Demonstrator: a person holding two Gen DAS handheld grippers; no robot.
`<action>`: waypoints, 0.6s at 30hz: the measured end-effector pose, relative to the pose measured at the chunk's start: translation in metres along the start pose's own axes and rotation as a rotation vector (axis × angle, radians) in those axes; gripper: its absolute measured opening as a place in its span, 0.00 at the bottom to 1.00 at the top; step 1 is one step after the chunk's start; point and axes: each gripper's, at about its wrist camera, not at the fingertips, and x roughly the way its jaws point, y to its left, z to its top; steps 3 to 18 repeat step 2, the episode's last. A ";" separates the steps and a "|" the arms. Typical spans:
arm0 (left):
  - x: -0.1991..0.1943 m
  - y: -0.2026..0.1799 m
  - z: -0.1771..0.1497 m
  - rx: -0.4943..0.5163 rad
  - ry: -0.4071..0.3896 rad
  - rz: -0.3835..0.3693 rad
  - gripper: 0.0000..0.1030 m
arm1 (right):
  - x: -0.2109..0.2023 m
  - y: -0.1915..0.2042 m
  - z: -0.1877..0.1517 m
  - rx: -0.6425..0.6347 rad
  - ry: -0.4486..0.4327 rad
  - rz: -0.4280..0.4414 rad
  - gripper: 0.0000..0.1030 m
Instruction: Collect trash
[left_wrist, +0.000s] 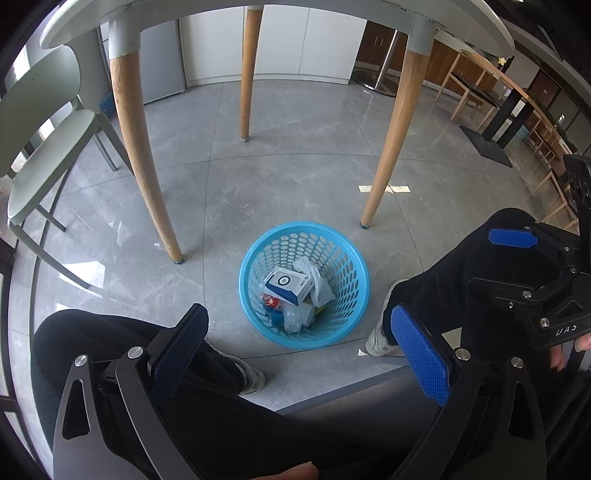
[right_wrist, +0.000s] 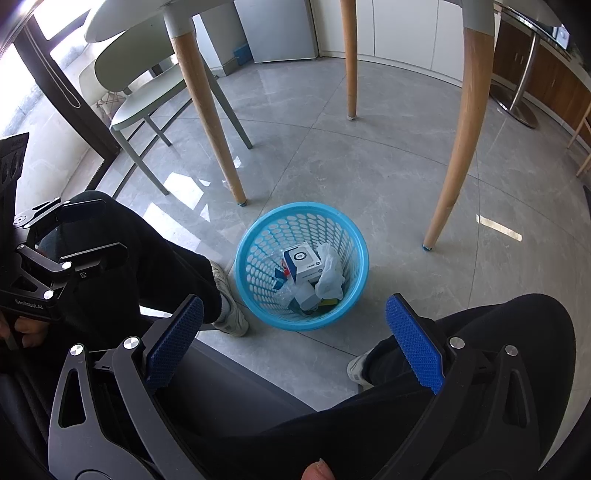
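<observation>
Left wrist: basket (left_wrist: 255, 273) beyond spread jaws (nothing held).

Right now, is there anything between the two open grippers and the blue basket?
Nothing visible. The left gripper and right gripper look down at the blue basket across bare floor; the person's legs flank it.

The person wore loose black trousers (right_wrist: 159, 258) and scuffed white trainers (right_wrist: 231, 308). Each black metal claw, left (left_wrist: 299, 350) and right (right_wrist: 293, 339), had slotted plate arms, round silver screws (right_wrist: 129, 343) and blue dimpled rubber pads (right_wrist: 413, 341). White lettering reading "GenRobot.AI" marked the left claw's body as it appeared in the right wrist view.
</observation>
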 end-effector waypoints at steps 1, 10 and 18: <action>0.000 -0.001 -0.001 0.001 0.001 0.000 0.94 | 0.000 0.000 0.000 0.000 0.001 0.000 0.92; 0.000 0.000 0.000 -0.001 0.000 0.000 0.94 | 0.000 0.000 0.000 -0.001 0.001 0.000 0.92; 0.000 0.000 0.000 -0.001 0.000 0.000 0.94 | 0.000 0.000 0.000 -0.001 0.001 0.000 0.92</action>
